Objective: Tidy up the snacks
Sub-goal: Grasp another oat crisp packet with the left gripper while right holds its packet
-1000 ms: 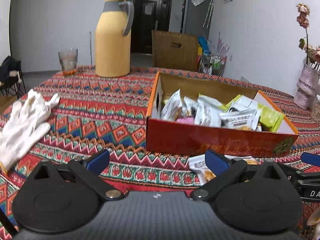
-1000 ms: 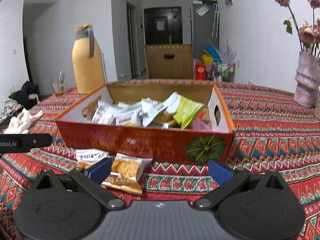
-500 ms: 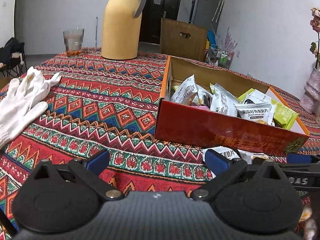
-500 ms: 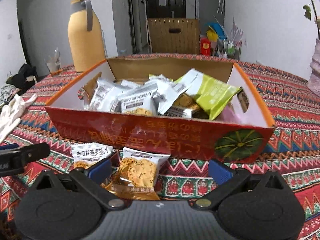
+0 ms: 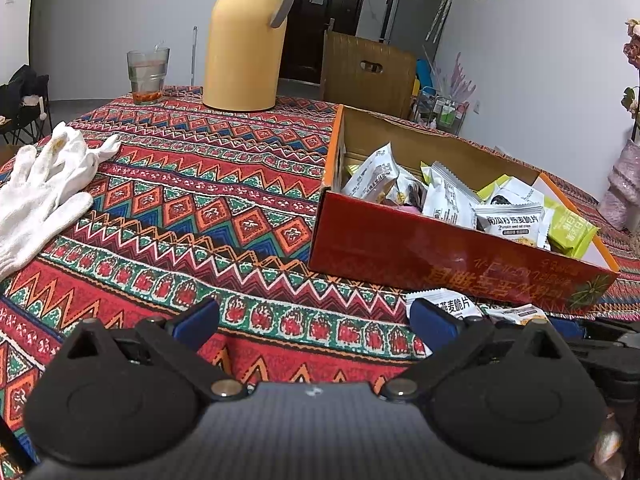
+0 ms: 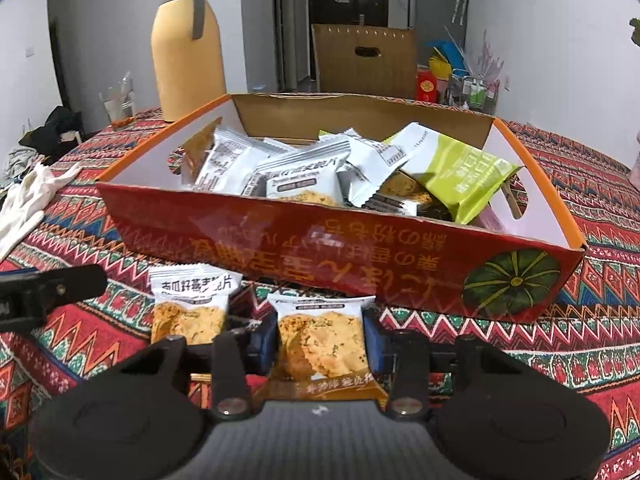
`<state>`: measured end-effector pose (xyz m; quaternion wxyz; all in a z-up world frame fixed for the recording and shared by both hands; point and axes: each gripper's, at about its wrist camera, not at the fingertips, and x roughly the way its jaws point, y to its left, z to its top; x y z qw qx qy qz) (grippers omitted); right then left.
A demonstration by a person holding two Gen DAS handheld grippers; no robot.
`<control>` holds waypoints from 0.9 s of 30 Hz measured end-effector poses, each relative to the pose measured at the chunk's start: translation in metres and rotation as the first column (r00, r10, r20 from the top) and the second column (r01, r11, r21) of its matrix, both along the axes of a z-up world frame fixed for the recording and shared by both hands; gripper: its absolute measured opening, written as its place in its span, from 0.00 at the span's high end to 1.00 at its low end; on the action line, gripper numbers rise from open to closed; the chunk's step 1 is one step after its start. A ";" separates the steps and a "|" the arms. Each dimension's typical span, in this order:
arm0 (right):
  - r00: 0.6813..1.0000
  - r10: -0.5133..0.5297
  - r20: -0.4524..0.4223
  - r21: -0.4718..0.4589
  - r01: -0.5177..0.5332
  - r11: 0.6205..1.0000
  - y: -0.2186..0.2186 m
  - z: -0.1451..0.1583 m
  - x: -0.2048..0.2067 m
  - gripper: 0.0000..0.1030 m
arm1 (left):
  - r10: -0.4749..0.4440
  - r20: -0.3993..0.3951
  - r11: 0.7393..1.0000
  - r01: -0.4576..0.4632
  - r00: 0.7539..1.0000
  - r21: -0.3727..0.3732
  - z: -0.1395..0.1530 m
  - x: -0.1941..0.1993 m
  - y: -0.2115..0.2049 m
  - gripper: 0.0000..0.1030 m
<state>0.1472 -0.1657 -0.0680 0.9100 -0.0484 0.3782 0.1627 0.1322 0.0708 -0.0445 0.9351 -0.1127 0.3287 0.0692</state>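
A red cardboard box (image 6: 328, 248) (image 5: 440, 248) holds several white and green snack packets. Two packets lie on the patterned cloth in front of it. My right gripper (image 6: 320, 340) is shut on the nearer snack packet (image 6: 320, 344), its blue pads pressing both sides. The second packet (image 6: 192, 304) lies just to its left and also shows in the left wrist view (image 5: 448, 304). My left gripper (image 5: 314, 320) is open and empty, low over the cloth, left of the box.
A yellow thermos (image 5: 244, 40) and a glass (image 5: 147, 76) stand at the table's far side. White gloves (image 5: 40, 196) lie at the left. A vase (image 5: 624, 188) stands at the far right. A brown crate (image 6: 364, 60) is behind the table.
My right gripper has moved forward and down and shut on the nearer packet. My left gripper has moved closer to the table and stayed open.
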 end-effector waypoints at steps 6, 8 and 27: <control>1.000 -0.012 0.021 0.029 0.011 1.000 -0.010 0.003 -0.009 0.60 | 0.007 -0.014 1.000 -0.007 1.000 0.005 -0.003 0.002 0.000 0.00; 0.999 -0.020 0.029 0.042 0.019 0.999 -0.016 0.007 -0.010 0.60 | 0.008 -0.021 1.000 -0.008 1.000 0.005 -0.003 0.004 0.000 0.00; 0.987 -0.112 0.117 0.069 0.104 0.992 -0.091 0.019 -0.032 0.60 | -0.030 -0.074 0.997 0.035 0.997 0.072 0.020 0.014 -0.049 0.00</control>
